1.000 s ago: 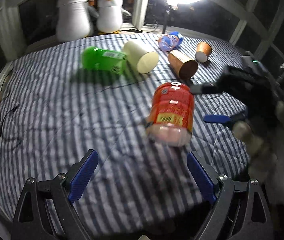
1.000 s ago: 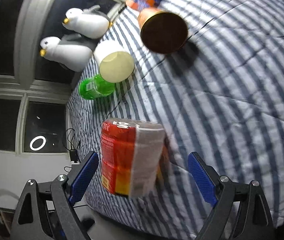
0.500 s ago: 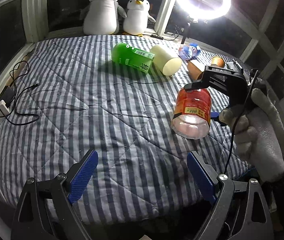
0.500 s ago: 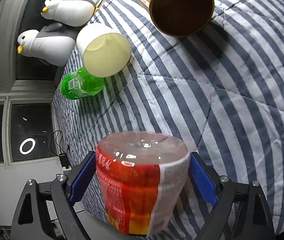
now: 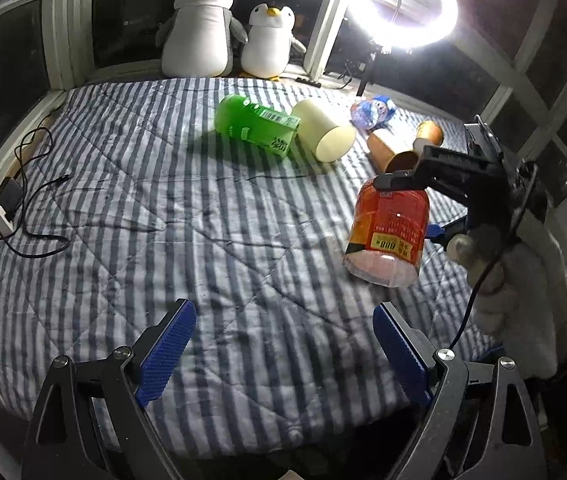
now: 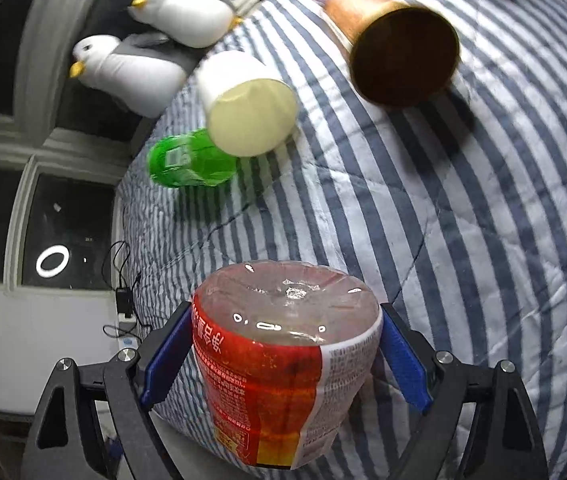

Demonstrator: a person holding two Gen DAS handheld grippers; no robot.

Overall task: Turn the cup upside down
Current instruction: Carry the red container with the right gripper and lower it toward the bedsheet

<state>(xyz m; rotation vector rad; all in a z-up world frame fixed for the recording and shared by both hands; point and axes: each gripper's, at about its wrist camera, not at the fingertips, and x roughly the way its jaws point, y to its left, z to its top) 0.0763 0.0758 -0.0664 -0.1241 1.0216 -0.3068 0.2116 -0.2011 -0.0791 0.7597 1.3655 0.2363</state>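
At the left, the left gripper [image 5: 283, 354] hung above the striped blanket [image 5: 163, 220], its jaws wide apart and with nothing between them. Further right lay a green bottle [image 5: 257, 128], a cream cup [image 5: 325, 134] and a brown cup [image 5: 389, 154], all on their sides. At the right, the right gripper [image 6: 283, 360] was closed around the red cup [image 6: 283, 356], its blue pads [image 6: 167, 356] pressing both sides; the cup hung in the air over the right part of the blanket, the sealed end tilted downward. The wrapping looked smooth and shiny, so I think the cup could slip out during the turn. The blanket was soft and wrinkled, and a cup placed there tilted could fall over.
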